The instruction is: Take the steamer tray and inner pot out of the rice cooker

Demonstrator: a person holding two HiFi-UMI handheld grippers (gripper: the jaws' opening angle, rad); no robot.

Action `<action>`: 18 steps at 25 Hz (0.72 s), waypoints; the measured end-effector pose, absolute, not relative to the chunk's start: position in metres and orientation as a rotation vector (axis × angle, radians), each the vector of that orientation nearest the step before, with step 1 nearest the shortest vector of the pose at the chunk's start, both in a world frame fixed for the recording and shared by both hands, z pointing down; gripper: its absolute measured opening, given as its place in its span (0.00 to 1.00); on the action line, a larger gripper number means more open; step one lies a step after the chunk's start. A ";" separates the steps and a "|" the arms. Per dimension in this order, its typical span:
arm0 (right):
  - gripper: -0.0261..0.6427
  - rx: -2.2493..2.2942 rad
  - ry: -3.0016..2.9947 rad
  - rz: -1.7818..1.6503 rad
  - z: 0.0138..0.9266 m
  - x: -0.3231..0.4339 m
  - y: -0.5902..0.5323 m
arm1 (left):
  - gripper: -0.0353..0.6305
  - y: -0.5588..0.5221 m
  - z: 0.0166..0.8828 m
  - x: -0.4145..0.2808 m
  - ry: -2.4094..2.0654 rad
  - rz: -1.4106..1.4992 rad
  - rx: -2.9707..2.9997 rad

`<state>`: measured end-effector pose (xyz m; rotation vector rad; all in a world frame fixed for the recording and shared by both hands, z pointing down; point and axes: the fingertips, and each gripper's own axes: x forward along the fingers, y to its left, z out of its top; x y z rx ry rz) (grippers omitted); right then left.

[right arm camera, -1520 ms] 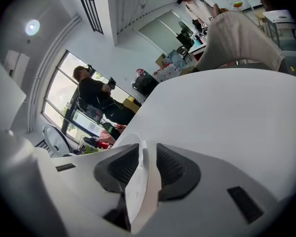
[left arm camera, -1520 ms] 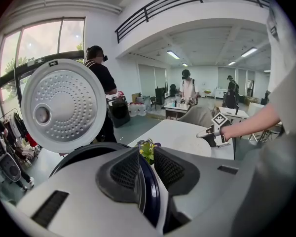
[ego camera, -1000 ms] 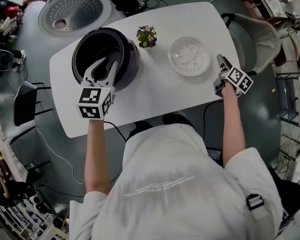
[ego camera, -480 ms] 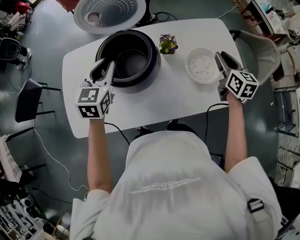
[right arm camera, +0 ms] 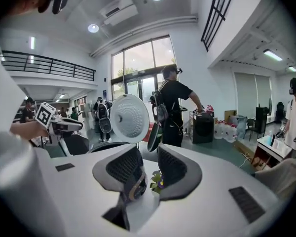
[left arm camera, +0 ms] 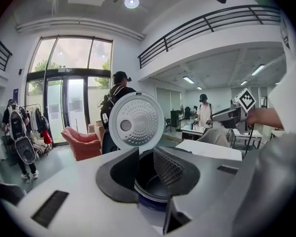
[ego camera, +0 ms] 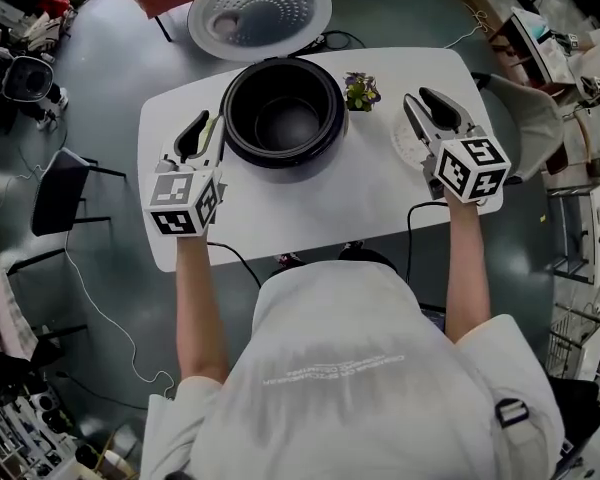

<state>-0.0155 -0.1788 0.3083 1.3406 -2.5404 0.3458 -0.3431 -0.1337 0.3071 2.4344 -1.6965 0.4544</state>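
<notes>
The black rice cooker [ego camera: 280, 113] stands open at the table's far side, its dark inner pot [ego camera: 285, 123] inside and its white perforated lid [ego camera: 260, 13] raised behind. The clear steamer tray [ego camera: 402, 141] lies on the table to the right, partly hidden under my right gripper [ego camera: 417, 95]. That gripper's jaws are opening, with nothing between them. My left gripper [ego camera: 210, 120] hovers just left of the cooker, open and empty. In the left gripper view the cooker [left arm camera: 149, 184] shows through the gap of my left gripper [left arm camera: 147, 169]. My right gripper [right arm camera: 149, 169] points at the plant.
A small potted plant [ego camera: 358, 90] with purple flowers stands between the cooker and the tray, and the plant [right arm camera: 157, 180] shows between the right jaws. The white table [ego camera: 310, 203] is oval. Chairs [ego camera: 65, 198] stand at both sides, cables run on the floor, and people [right arm camera: 175, 107] stand behind.
My left gripper drew back from over the cooker's rim to its left side. My right gripper rose from the table's right edge, rolled its marker cube upward and now hangs over the tray.
</notes>
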 end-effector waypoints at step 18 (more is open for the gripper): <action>0.30 0.926 -2.527 0.345 0.337 -0.122 -0.172 | 0.23 -0.142 0.368 -0.354 -1.523 0.580 2.366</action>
